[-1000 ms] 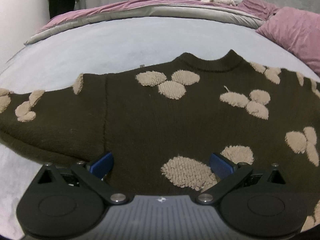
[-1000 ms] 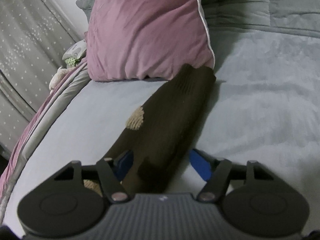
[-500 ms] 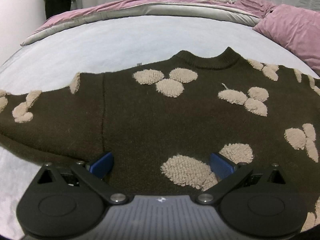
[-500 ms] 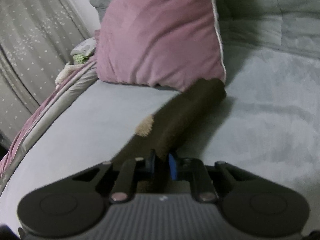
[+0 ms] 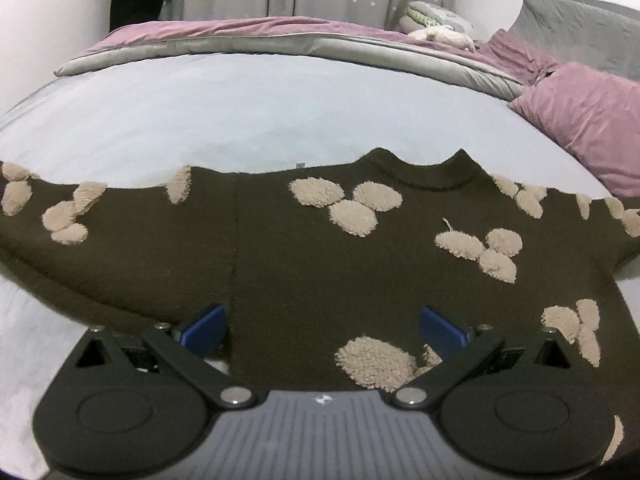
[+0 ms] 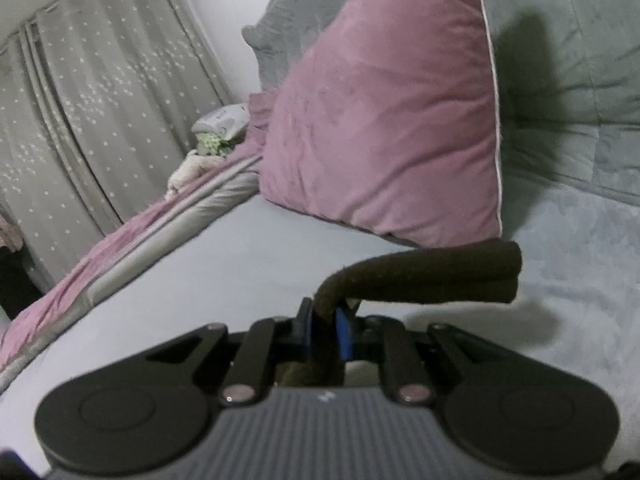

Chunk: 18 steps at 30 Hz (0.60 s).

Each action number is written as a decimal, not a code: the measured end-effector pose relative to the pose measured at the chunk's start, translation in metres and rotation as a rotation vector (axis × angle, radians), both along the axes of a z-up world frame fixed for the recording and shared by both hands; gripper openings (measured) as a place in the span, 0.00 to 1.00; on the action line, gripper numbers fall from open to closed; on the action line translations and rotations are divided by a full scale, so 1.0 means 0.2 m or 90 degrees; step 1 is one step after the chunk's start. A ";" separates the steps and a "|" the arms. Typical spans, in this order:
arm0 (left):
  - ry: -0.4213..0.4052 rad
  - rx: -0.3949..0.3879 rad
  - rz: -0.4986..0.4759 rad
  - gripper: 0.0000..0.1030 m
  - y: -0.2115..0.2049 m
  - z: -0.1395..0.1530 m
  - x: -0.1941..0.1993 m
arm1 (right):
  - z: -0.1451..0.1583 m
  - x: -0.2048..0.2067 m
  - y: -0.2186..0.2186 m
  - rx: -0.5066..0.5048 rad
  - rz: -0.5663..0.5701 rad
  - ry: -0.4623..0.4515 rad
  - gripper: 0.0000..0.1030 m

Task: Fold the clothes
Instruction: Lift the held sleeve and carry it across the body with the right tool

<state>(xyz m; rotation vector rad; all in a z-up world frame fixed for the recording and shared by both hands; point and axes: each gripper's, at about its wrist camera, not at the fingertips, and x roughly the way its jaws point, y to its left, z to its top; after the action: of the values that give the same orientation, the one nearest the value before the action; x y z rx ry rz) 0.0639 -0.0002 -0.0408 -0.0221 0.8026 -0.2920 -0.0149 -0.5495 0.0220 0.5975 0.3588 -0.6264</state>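
A dark brown sweater [image 5: 304,248] with fuzzy beige patches lies spread flat on the pale blue bed sheet [image 5: 248,112], collar toward the far side. My left gripper [image 5: 320,330] hovers over its lower body, blue pads wide apart, nothing pinched between them. In the right wrist view my right gripper [image 6: 324,334] is shut on the sweater's sleeve [image 6: 432,276]. The sleeve is lifted off the sheet and its cuff end bends out to the right in front of a pink pillow [image 6: 384,120].
A folded pink and grey duvet [image 5: 280,40] runs along the far side of the bed, with a soft toy [image 5: 436,28] on it. Pink pillow [image 5: 592,120] and grey pillows [image 6: 568,48] stand at the headboard end. Starred grey curtains [image 6: 80,100] hang behind.
My right gripper closed on the sleeve and raised it off the sheet, so the cuff now hangs bent to the right. The left gripper rose slightly, still open over the sweater's body.
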 end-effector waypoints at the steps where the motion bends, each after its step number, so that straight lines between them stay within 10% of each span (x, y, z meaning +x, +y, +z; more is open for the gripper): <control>1: 0.000 -0.002 -0.001 1.00 0.01 0.00 0.00 | 0.02 0.00 0.02 -0.003 0.004 -0.006 0.12; 18: 0.003 -0.052 0.015 1.00 0.08 0.06 -0.02 | 0.36 0.02 0.59 -0.096 0.130 -0.049 0.11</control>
<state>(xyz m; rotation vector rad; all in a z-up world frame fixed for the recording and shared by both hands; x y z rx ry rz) 0.0593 0.0162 -0.0290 -0.1092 0.7944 -0.3024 -0.0106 -0.4315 0.0950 0.4333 0.2934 -0.4283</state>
